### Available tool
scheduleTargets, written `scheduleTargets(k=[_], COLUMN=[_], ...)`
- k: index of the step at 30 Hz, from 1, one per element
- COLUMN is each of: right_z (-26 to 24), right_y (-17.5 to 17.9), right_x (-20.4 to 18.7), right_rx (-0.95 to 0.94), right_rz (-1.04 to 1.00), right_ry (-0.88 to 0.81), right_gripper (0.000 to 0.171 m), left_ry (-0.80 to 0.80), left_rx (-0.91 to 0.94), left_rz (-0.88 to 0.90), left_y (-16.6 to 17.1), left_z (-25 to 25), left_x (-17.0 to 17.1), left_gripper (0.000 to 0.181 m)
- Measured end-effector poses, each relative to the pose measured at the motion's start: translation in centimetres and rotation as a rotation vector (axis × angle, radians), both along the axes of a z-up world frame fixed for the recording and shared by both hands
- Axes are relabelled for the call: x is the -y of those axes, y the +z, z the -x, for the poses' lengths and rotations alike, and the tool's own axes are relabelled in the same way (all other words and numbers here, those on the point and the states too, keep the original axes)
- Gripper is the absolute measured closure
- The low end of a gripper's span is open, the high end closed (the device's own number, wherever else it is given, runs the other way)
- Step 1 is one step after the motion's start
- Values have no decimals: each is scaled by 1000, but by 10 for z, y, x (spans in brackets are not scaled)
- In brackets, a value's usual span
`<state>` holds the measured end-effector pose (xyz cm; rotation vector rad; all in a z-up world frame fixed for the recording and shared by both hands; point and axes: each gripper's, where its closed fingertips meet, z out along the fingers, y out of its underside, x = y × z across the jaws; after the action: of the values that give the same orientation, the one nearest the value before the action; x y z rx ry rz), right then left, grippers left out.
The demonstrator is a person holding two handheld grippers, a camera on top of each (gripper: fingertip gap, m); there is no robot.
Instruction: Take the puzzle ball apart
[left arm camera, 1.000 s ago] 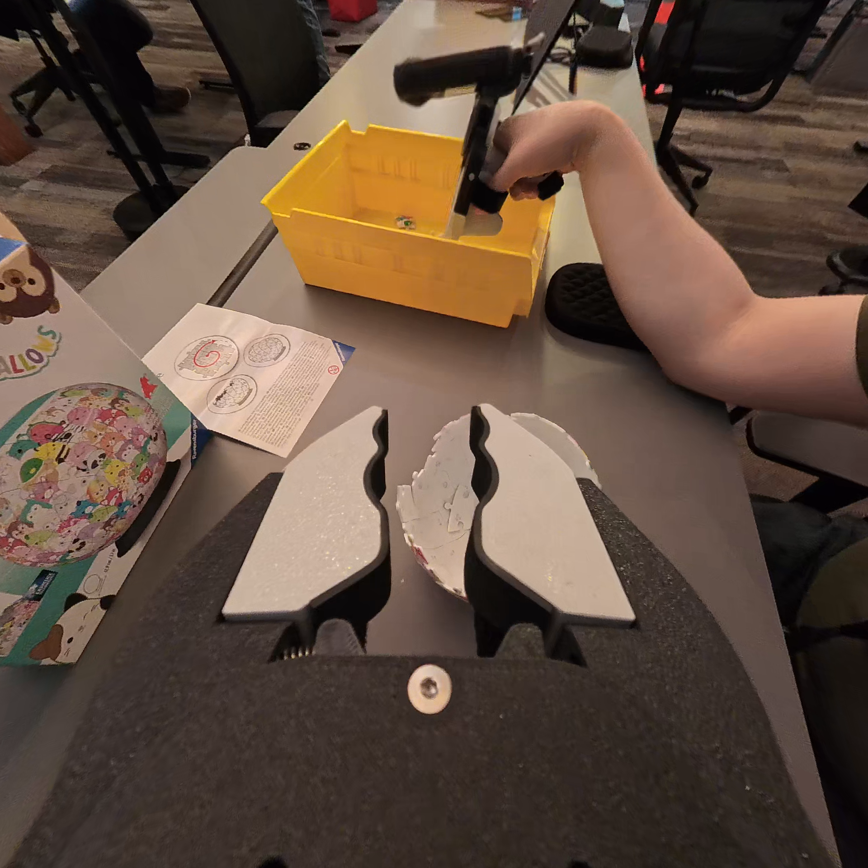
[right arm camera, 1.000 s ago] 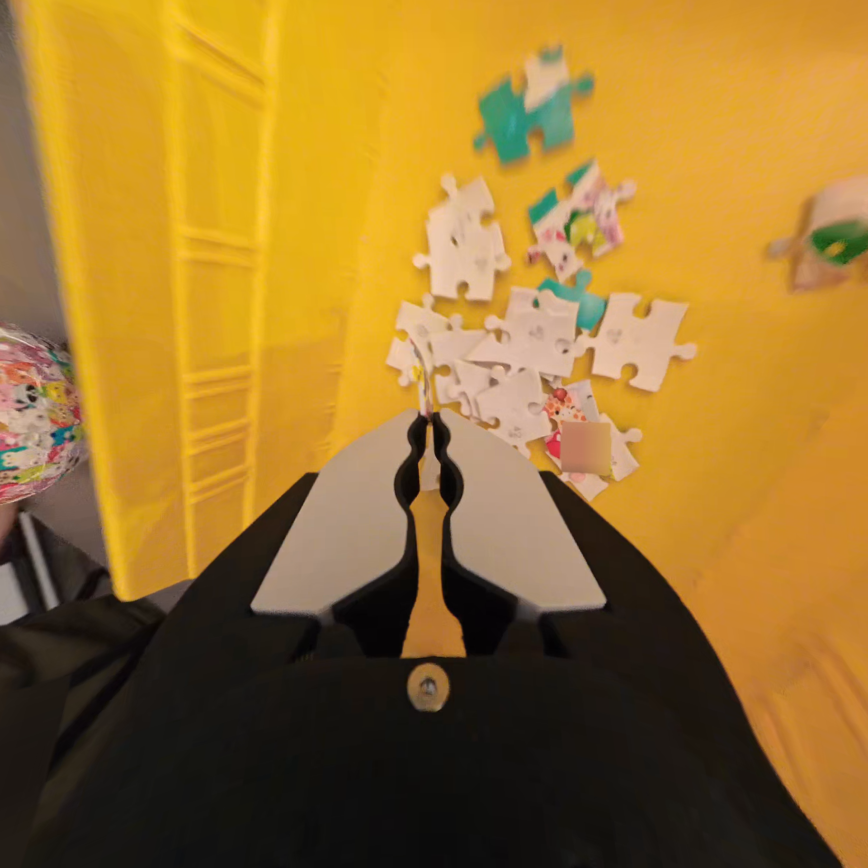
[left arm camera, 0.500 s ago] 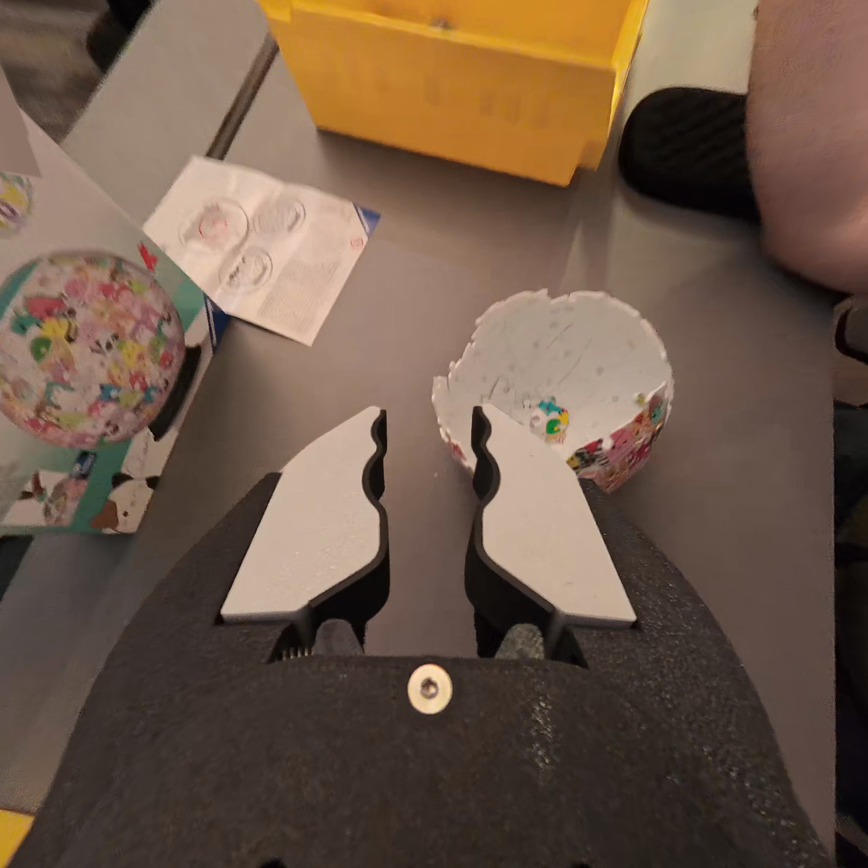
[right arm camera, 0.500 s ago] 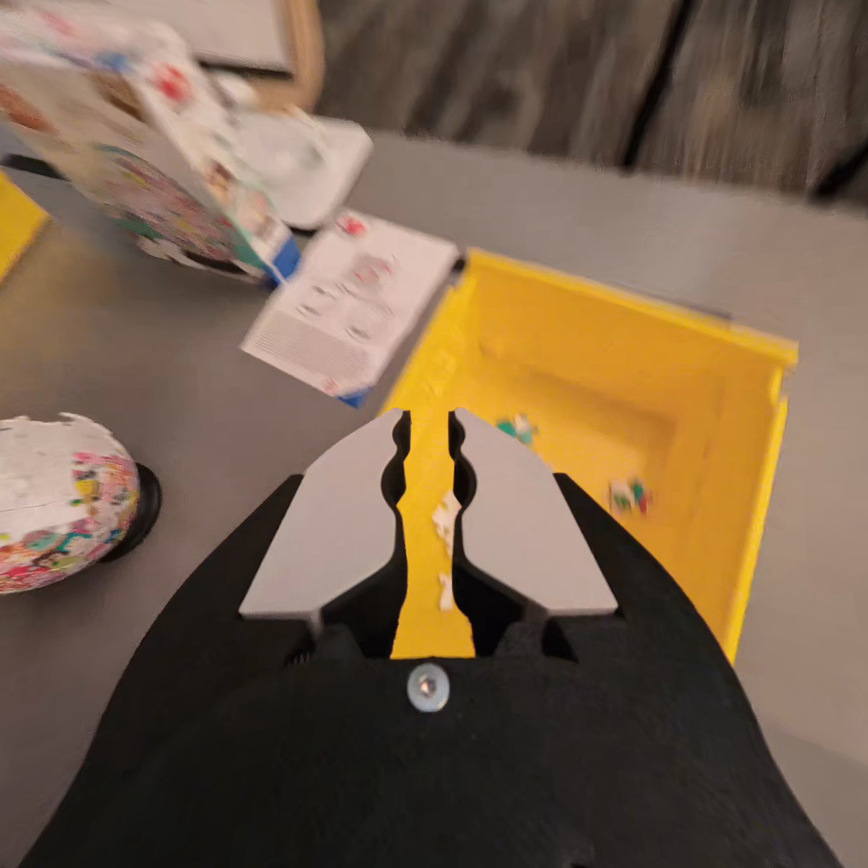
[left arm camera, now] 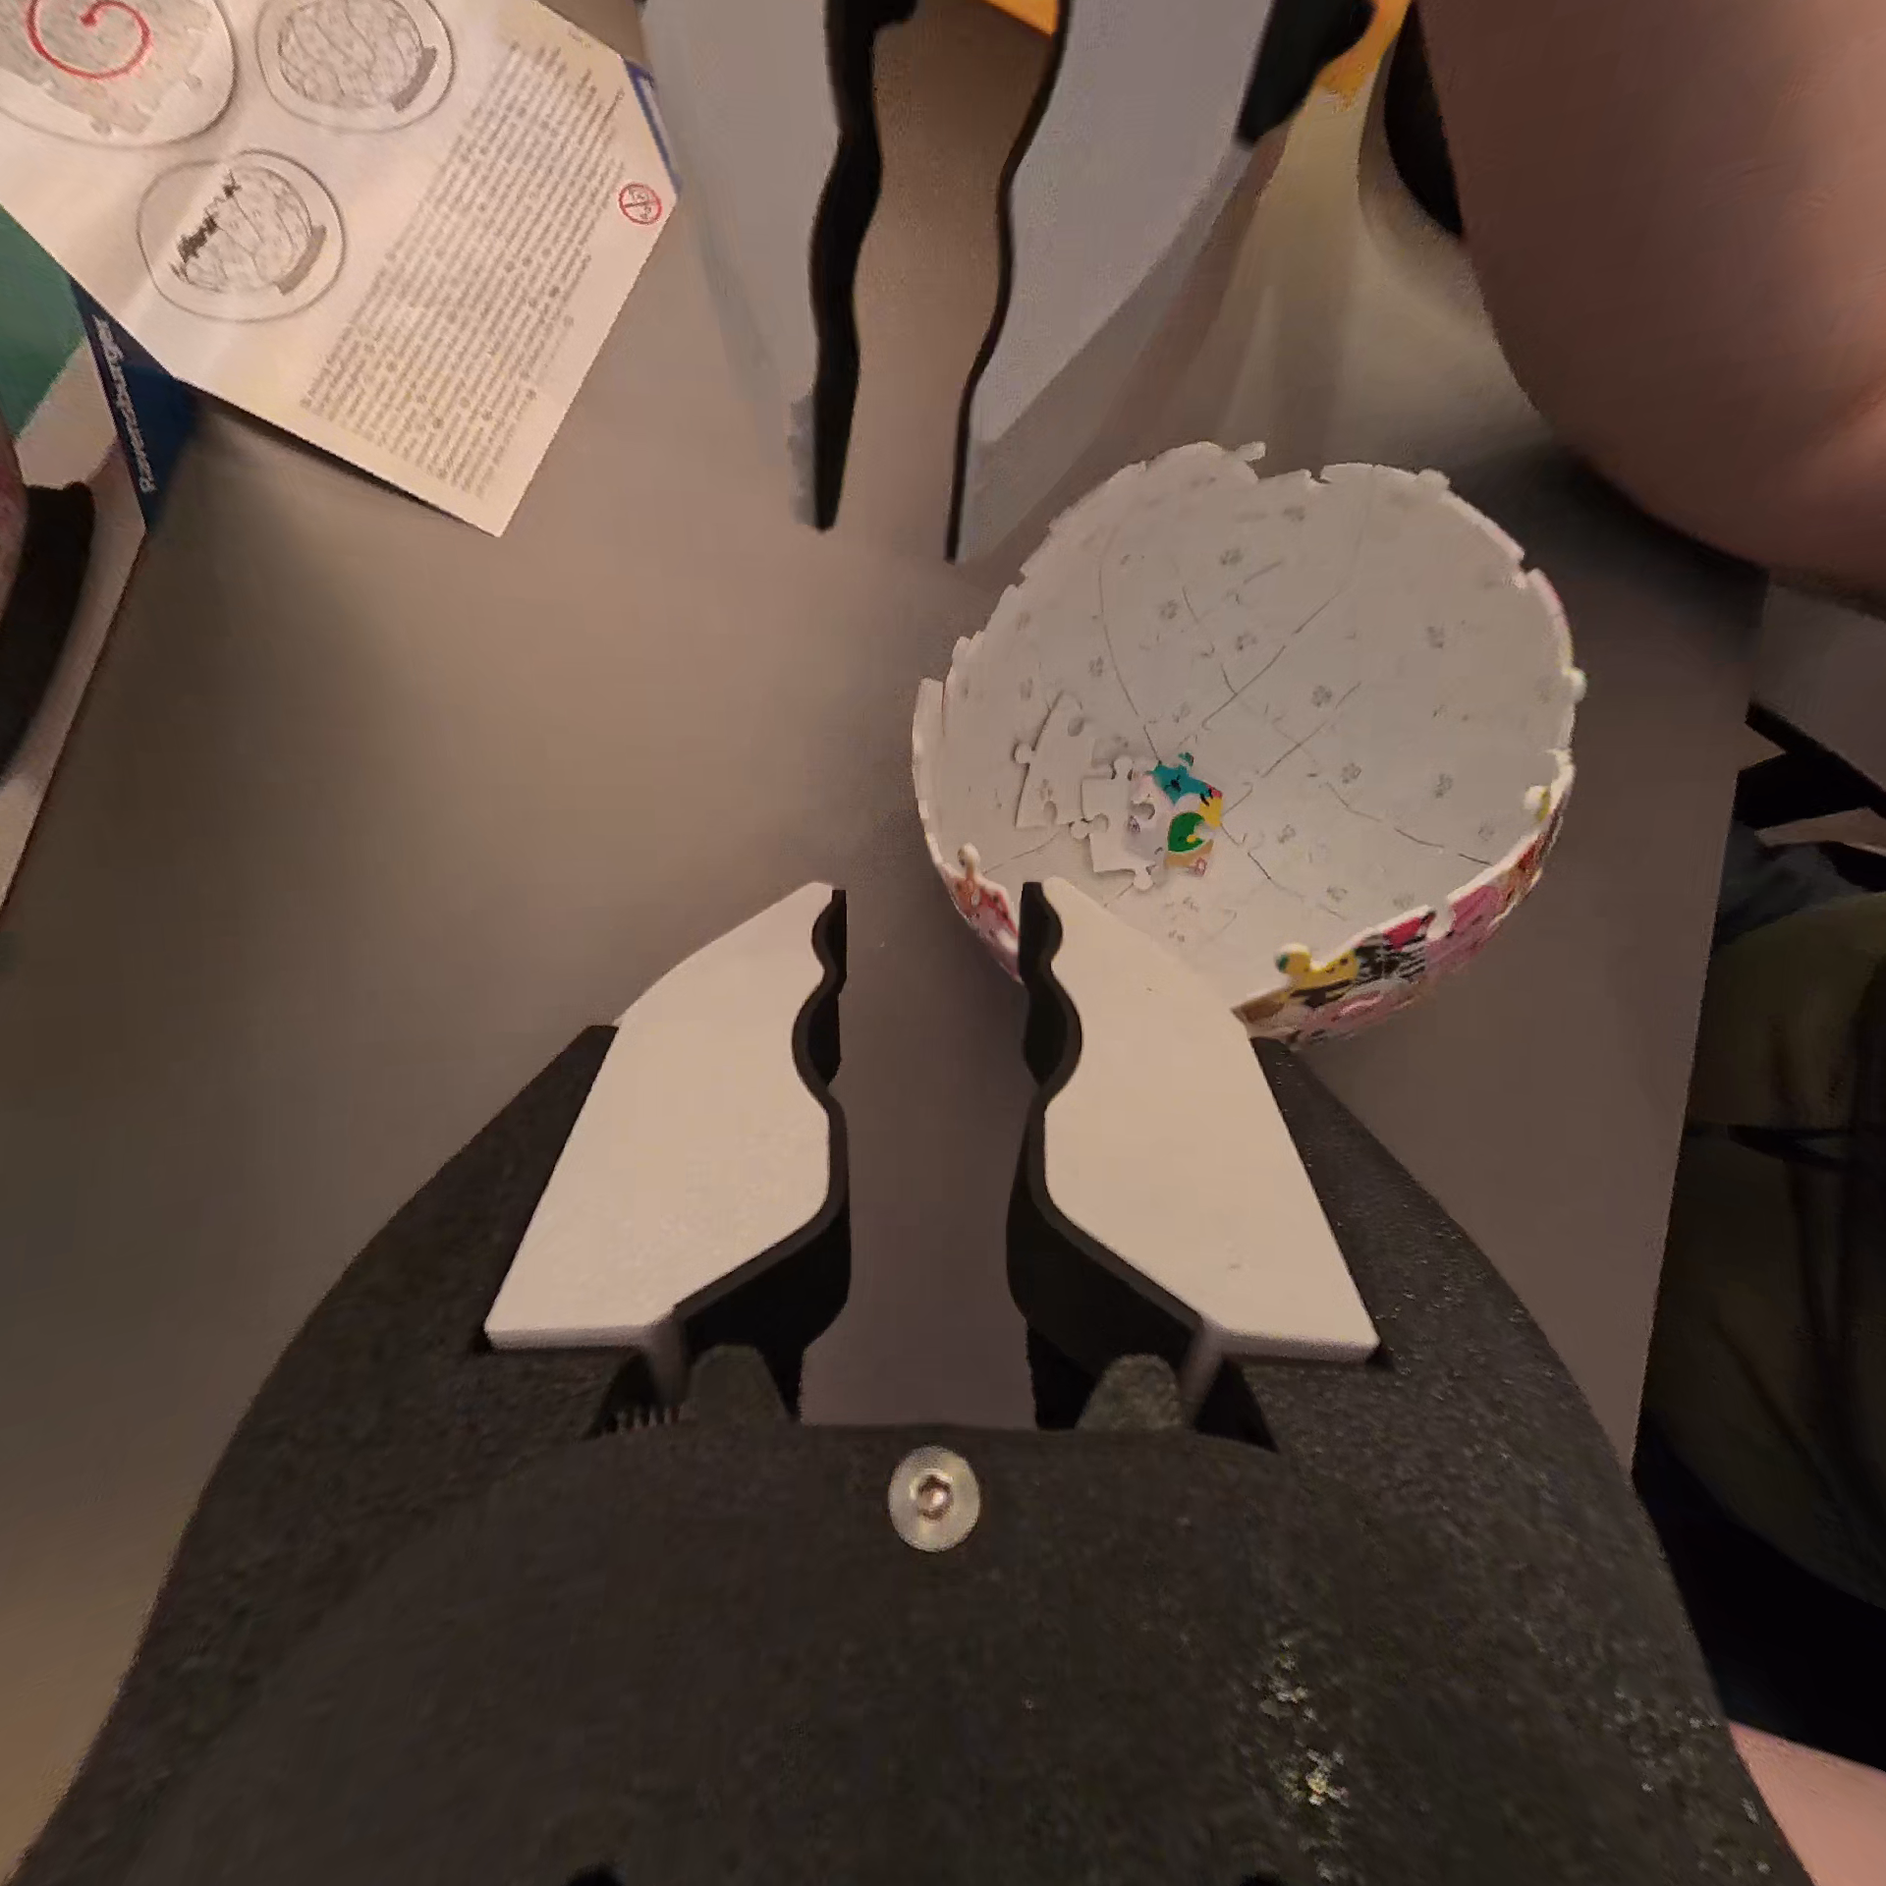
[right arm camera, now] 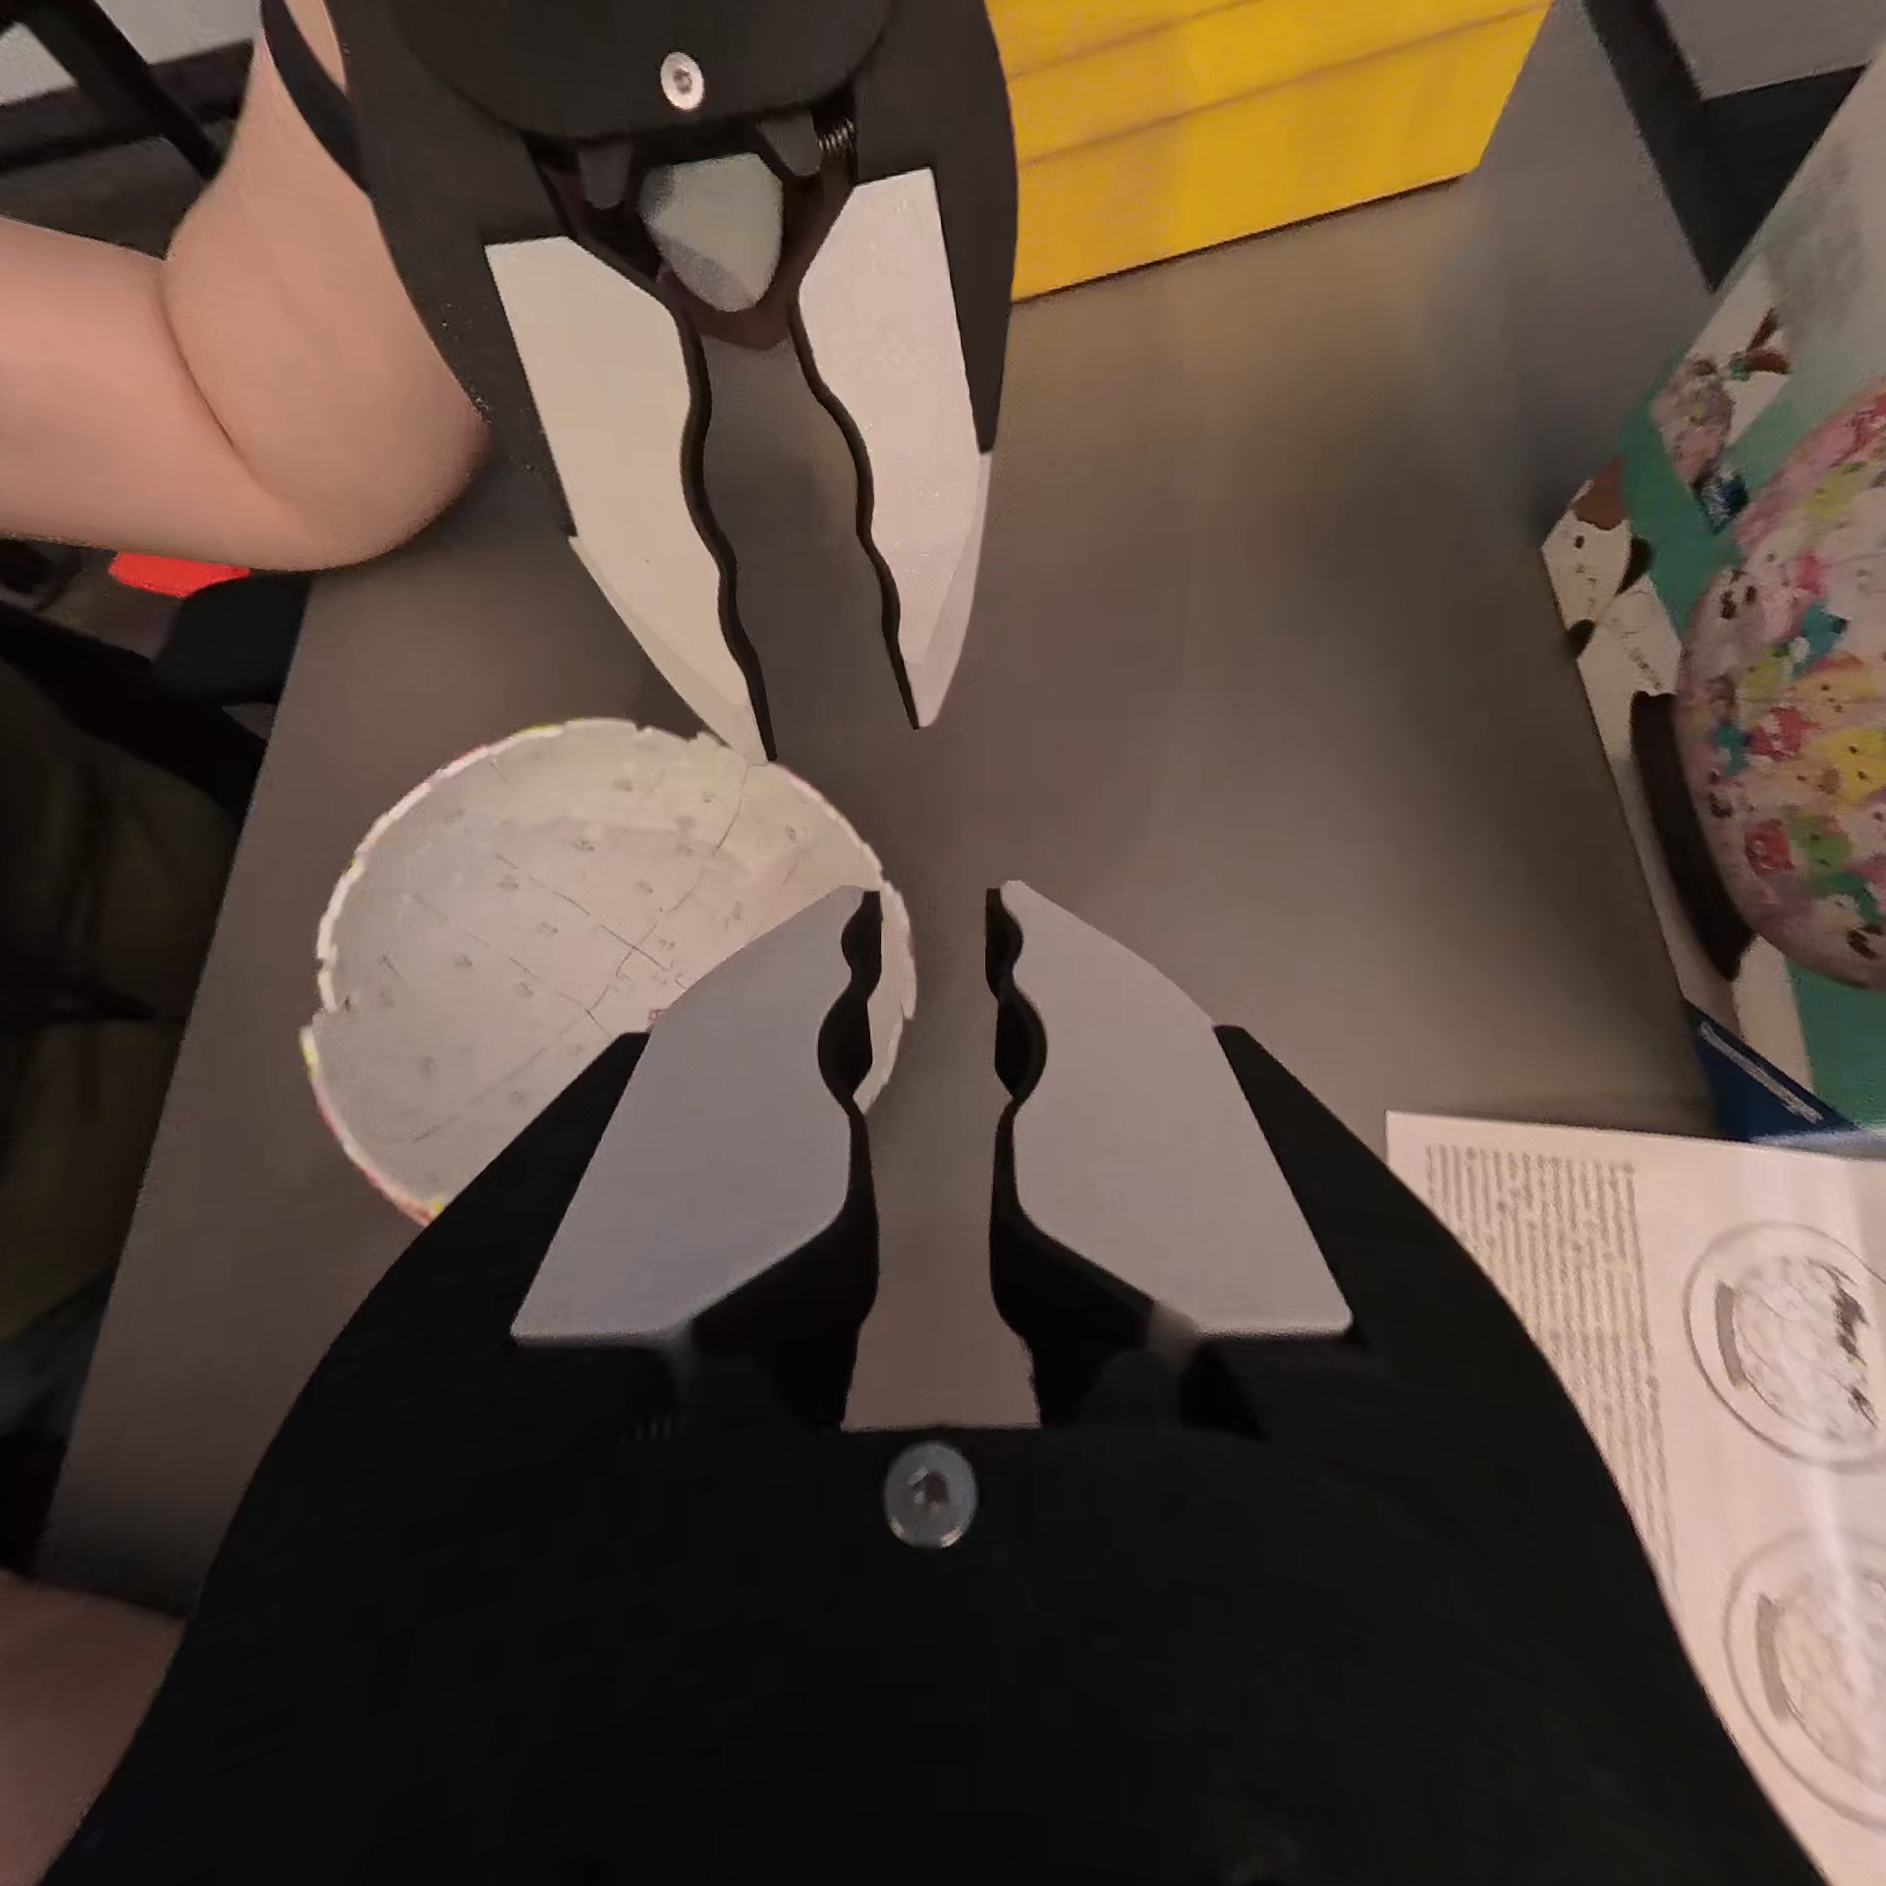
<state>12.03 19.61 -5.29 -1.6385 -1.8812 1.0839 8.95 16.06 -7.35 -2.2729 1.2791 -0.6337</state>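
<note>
The puzzle ball is down to an open half shell (left arm camera: 1327, 663), white inside and colourful outside, standing on the grey table (left arm camera: 459, 816). A few loose pieces (left arm camera: 1133, 806) lie in its bottom. My left gripper (left arm camera: 931, 898) is open and empty, just left of the shell's near rim. My right gripper (right arm camera: 931, 898) is open and empty, facing the left one across the table, with the shell (right arm camera: 531, 949) at its left finger. Each gripper shows in the other's view: the right (left arm camera: 886, 536), the left (right arm camera: 839, 735).
A yellow bin (right arm camera: 1225, 133) stands at the table's far end in the right wrist view. The puzzle's box (right arm camera: 1786, 816) and a printed leaflet (right arm camera: 1684, 1378) lie to one side; the leaflet also shows in the left wrist view (left arm camera: 357, 235). A person's forearm (left arm camera: 1684, 306) reaches over near the shell. The tips of one gripper are about 6 cm away from the tips of the other.
The right gripper was shut on a puzzle piece inside the yellow bin; it opened, left the bin empty and swung back beside the shell. The left gripper tilted down beside the shell.
</note>
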Motion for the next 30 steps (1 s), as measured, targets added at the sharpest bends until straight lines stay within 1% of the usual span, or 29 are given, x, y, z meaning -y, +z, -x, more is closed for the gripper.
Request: scheduleTargets(k=[2, 4, 7, 9, 14, 24, 30], right_z=[3, 4, 2, 4, 3, 3, 2], right_y=[-7, -19, -36, -39, -52, -53, -53], right_x=[5, 5, 8, 11, 19, 23, 23], right_rx=[53, 108, 199, 218, 310, 281, 264], right_rz=[33, -23, -31, -27, -54, -166, -180], right_ry=[42, 67, 100, 117, 146, 200, 216], right_gripper=[151, 151, 152, 159, 166, 168, 168], left_ry=[5, 7, 20, 9, -1, -36, -37], left_rx=[27, 61, 73, 74, 29, -30, -61], left_rz=[39, 94, 130, 143, 153, 138, 114], left_y=[1, 1, -3, -5, -15, -24, -26], left_z=[3, 1, -2, -4, -6, -14, -13], left_x=[3, 6, 3, 4, 6, 9, 8], left_gripper=[149, 149, 149, 149, 151, 156, 159])
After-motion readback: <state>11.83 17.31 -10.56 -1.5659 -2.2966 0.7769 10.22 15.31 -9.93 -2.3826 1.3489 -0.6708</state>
